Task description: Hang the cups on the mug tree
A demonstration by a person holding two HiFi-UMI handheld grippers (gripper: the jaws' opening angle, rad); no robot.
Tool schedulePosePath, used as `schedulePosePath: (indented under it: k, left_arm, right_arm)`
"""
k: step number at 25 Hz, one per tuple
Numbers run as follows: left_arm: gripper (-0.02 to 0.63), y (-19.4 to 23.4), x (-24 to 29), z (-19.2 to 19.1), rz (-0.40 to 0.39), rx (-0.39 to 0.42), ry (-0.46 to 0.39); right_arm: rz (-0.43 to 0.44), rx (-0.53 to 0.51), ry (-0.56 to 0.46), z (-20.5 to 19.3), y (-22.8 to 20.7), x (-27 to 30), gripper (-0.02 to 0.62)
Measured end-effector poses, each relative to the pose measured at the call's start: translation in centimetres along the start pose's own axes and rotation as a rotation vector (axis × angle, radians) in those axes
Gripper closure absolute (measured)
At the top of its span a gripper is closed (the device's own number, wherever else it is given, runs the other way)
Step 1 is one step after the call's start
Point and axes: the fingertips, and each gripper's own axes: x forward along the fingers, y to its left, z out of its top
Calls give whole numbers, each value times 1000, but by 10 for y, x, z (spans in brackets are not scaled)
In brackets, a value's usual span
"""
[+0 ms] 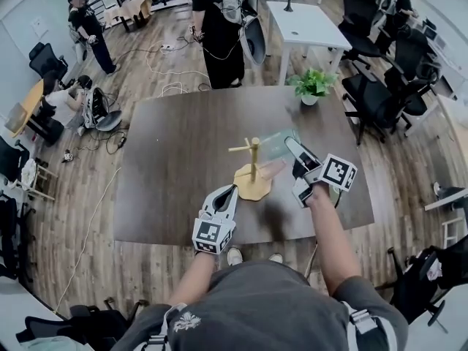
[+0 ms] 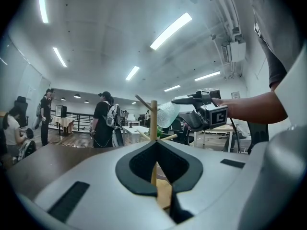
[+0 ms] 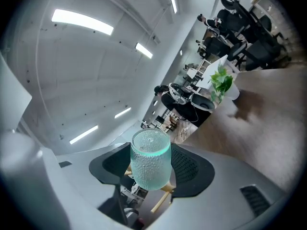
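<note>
**Hanging step.** The right gripper [image 1: 294, 156] is clamping a dimpled glass cup [image 3: 150, 160] across its body and holding it level, just beside the mug tree [image 1: 254, 172] on the table [image 1: 168, 159]. The left gripper [image 1: 225, 194], its jaws nearly together, appears to be pinching the tree's base. The base should be held steady while the cup is being hooked onto a free peg [image 1: 238, 149], and the cup released only once it is seated.
</note>
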Motion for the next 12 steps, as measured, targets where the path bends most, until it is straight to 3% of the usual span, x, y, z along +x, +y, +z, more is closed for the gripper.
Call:
schedulePosePath:
  k: [3, 12]
  left_arm:
    - [601, 3, 5, 5, -3, 12, -3]
    - [601, 19, 1, 3, 42, 1, 3]
  right_arm:
    - [48, -12, 4, 2, 4, 6, 314]
    - [34, -10, -17, -2, 10, 5, 314]
